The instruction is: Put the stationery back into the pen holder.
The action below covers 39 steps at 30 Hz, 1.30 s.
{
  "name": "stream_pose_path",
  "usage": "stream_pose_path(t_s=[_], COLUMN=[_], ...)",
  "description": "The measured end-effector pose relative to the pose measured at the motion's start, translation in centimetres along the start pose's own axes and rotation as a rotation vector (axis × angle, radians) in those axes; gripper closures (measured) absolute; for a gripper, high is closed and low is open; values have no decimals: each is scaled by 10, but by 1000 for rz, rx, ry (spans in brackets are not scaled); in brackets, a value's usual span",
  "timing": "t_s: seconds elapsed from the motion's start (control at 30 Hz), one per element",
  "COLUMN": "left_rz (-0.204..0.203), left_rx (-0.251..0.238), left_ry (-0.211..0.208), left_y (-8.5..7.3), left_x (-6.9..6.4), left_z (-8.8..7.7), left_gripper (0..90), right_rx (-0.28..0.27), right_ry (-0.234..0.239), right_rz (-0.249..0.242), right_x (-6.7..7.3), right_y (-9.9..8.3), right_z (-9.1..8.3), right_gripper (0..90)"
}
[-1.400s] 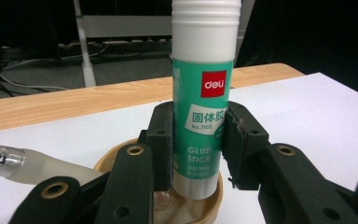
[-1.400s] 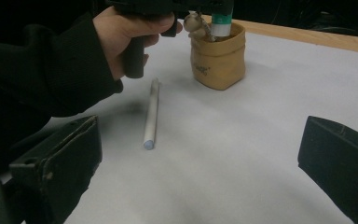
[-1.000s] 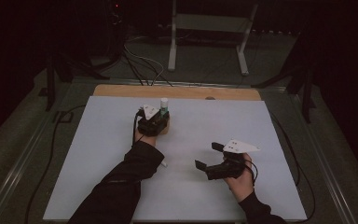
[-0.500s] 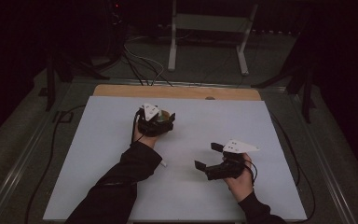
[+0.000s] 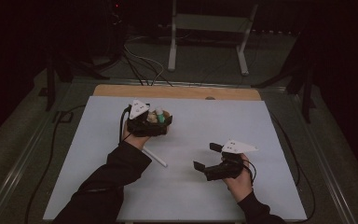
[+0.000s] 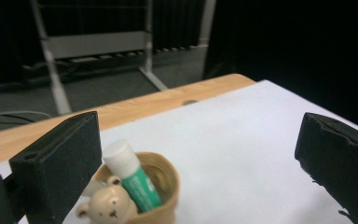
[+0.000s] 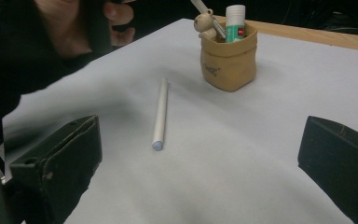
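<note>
- Hovering with the left claw (image 5: 164,122) above the small tan paper-like pouch (image 7: 229,58) at the far left of the white tabletop (image 5: 261,140), jaws just opened wide, nothing between them.
- Holding a green-labelled glue stick with white cap (image 6: 131,176) and a beige bear-topped pen (image 7: 206,22) upright inside that pouch.
- Lying loose nearer: a slim white stick (image 7: 160,113), likely next; best gripped mid-length.
- Resting at near right, the right claw (image 5: 209,156), wide and empty.
- Cut off by the left jaw: the pouch's near-left side.

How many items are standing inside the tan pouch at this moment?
3: a glue stick at the back, a bear figure on the rim, and a white stick beside the bear. The tan pouch may hide more.
</note>
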<state>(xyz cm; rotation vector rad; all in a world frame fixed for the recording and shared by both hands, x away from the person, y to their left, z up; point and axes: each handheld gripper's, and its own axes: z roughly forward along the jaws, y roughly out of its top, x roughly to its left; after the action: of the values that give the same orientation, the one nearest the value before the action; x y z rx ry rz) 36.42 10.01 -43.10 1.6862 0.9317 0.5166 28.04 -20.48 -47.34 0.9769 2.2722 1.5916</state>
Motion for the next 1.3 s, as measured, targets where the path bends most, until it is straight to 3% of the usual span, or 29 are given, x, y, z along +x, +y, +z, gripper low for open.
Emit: stream_pose_path(t_s=[0.1, 0.27, 0.3, 0.43, 0.57, 0.73, 0.87, 1.17, 1.3], left_rz=[18, 13, 13, 21, 59, 64, 96, 99, 82], left_rx=[14, 27, 27, 34, 56, 47, 54, 61, 58], left_ry=[-58, -167, -167, -239, -258, -273, -282, -307, -311], left_y=[1, -1, -1, -4, -5, -9, -13, -28, -39], left_x=[0, 0, 0, 0, 1, 3, 2, 4, 6], left_z=[-7, -19, -19, -31, -43, -56, -66, -85, -93], left_gripper=[4, 4, 4, 4, 4, 5, 5, 5, 5], right_rx=[6, 15, 18, 29, 33, 37, 39, 54, 54], right_ry=[5, 7, 8, 24, 39, 53, 56, 98, 101], right_rz=[-2, -14, -18, -25, -26, -33, -42, -47, -64], right_x=[1, 5, 5, 8, 9, 11, 14, 21, 24], right_y=[0, 1, 2, 2, 2, 4, 7, 16, 19], right_z=[1, 2, 3, 4, 6, 8, 9, 15, 19], right_gripper=[0, 0, 0, 0, 0, 0, 0, 0, 0])
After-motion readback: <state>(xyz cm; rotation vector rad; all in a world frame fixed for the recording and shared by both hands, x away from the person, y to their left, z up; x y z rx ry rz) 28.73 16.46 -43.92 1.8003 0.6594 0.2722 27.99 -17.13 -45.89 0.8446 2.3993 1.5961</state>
